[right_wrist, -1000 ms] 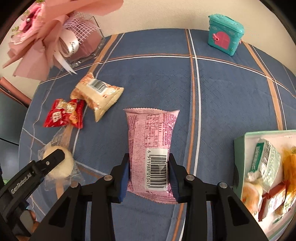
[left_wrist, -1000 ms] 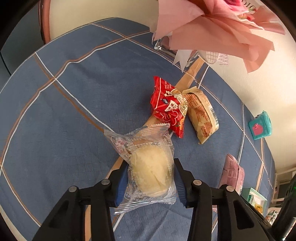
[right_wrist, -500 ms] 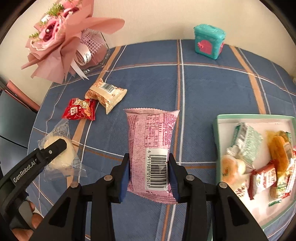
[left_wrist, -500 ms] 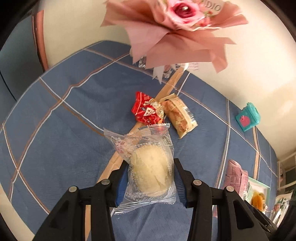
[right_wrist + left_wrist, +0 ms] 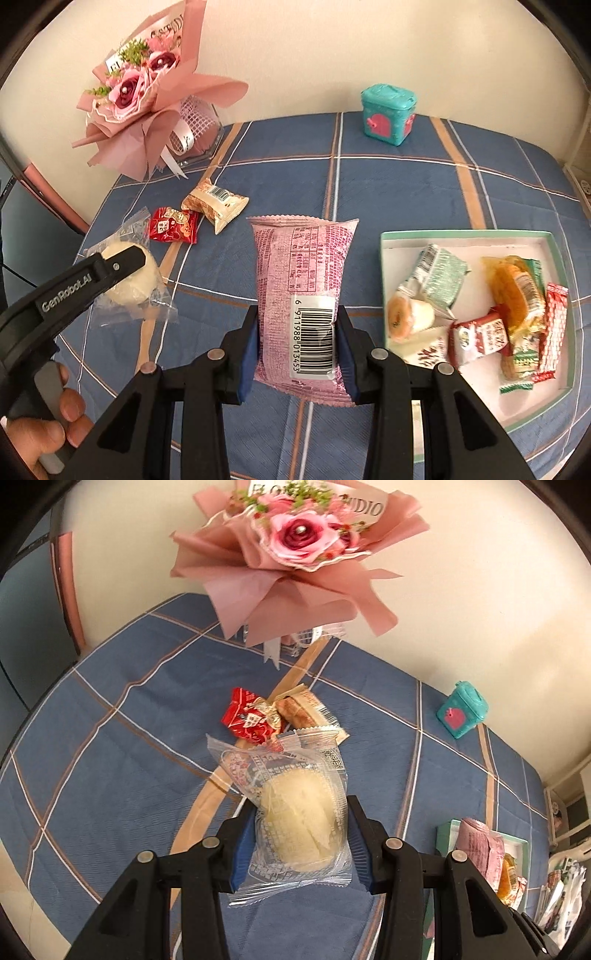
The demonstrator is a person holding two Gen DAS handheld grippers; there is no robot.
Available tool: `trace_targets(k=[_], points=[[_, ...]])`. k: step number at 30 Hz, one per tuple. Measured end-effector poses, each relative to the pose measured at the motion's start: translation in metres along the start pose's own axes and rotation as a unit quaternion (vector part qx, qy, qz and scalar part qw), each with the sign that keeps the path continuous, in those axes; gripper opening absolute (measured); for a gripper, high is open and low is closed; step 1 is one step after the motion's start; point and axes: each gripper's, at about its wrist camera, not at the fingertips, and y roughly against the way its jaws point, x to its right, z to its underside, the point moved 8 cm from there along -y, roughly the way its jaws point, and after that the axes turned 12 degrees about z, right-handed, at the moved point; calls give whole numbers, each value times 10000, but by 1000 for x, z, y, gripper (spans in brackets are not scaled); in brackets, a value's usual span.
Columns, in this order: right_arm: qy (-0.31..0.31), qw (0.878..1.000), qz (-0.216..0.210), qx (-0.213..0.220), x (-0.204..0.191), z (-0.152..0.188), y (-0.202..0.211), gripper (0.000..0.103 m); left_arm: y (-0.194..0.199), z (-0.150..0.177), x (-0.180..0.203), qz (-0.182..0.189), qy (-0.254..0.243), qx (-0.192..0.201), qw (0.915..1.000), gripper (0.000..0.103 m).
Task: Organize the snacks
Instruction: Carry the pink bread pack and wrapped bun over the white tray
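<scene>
Table (image 5: 406,192) w/ blue cloth, tan + white check lines, fills most of view. Plain cream wall (image 5: 295,48) behind, far side. Pink bouquet (image 5: 147,96) far left, teal toy box (image 5: 388,114) far right-centre. Soft even light.

Blue plaid tablecloth (image 5: 388,184) under tray (image 5: 461,235), snacks (image 5: 192,218)

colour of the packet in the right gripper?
Pink, with darker printed text and a white barcode label. The packet shows best in the right wrist view, clamped in the right gripper.
</scene>
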Motion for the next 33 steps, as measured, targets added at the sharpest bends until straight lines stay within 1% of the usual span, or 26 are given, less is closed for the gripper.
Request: trace_targets(k=[2,6,8,12,17,22,26,33], points=[[-44,10000,-18,16,7,2,5,39,2,0,7,-21,-68,17,10000,48],[-185,9998,-62,37,24,2,11,39,3,1,26,73,-191,38,9998,48],[-247,9997,-18,65,34,2,13,39,3,3,34,99,-255,27,9996,48],[-369,9992,65,122,54,-2,18,39,-4,9,54,270,-326,-64,9991,48],[-527,9983,155,180,79,-7,22,39,-8,16,72,269,-465,-123,9985,48],[-729,9971,174,127,103,-7,20,39,-9,21,88,304,-523,-111,9981,48],[-892,9958,200,90,123,-7,17,39,-13,28,104,445,-550,-184,9973,48],[-1302,9910,292,31,166,-10,16,40,-22,47,145,504,-986,-347,9932,48]])
